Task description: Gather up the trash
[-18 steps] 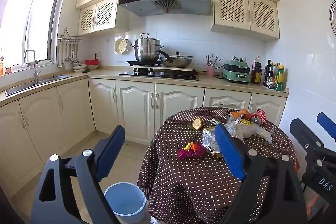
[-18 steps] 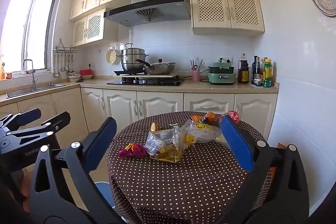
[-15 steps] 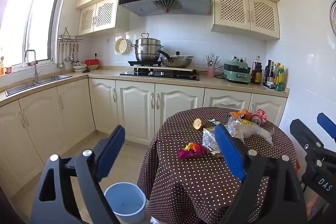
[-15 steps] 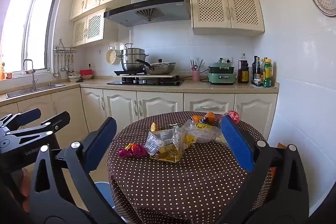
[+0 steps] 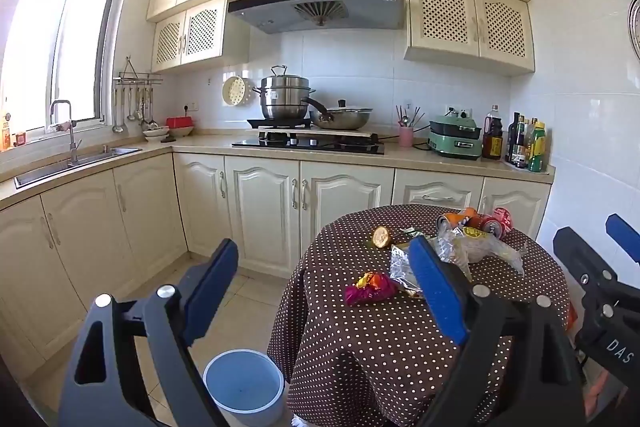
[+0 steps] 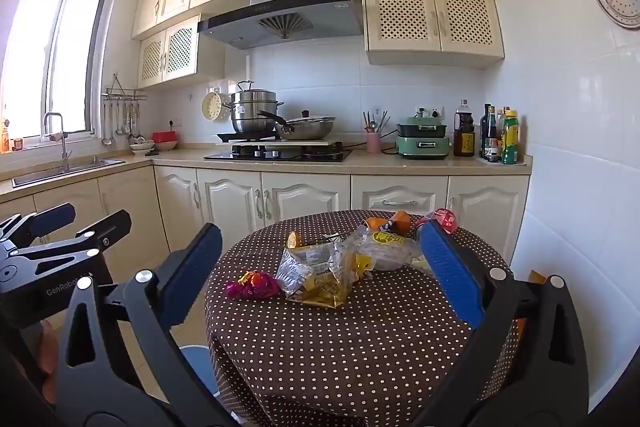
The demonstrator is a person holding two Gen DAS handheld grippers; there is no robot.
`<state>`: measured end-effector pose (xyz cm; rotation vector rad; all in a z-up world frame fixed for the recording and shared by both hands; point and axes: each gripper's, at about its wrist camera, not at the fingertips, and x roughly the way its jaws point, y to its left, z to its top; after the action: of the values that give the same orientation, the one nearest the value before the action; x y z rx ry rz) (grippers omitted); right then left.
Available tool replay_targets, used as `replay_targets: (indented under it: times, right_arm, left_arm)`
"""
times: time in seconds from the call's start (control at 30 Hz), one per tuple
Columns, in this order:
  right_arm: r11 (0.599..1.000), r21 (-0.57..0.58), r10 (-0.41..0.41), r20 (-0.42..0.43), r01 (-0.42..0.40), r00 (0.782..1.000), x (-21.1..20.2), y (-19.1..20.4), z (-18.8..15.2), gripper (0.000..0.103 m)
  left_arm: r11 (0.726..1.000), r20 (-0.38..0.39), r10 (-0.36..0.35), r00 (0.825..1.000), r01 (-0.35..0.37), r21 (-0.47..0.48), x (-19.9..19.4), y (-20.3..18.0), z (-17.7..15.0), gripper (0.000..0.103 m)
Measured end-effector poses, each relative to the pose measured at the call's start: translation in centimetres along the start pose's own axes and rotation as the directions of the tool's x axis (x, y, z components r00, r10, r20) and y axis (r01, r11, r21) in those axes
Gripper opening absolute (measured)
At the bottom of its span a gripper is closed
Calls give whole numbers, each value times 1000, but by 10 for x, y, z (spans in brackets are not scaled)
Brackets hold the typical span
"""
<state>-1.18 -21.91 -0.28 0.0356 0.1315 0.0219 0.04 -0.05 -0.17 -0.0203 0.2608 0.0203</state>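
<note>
Trash sits piled on the table [image 6: 360, 347], ahead of both grippers: a pink wrapper [image 6: 252, 284], foil bags [image 6: 320, 273] and cans [image 6: 442, 218] behind them. Left gripper [image 5: 324, 287] and right gripper [image 6: 320, 267] hang with jaws spread wide, holding nothing. Below the left gripper, beside the table, a bin [image 5: 243, 385] stands on the floor.

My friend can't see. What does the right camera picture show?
A round polka-dot table holds trash: a pink wrapper, shiny snack bags and crushed cans. The open right gripper points at it, holding nothing, with kitchen cabinets behind.
</note>
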Motion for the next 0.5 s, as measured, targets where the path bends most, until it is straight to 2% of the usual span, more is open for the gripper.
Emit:
replay_targets:
  times: [0.5]
  right_arm:
    - [1000,1,14,-10,-14,1000,9,1,-9,97]
  left_arm:
    - [1000,-3,3,1000,-3,-4,1,0,0,86]
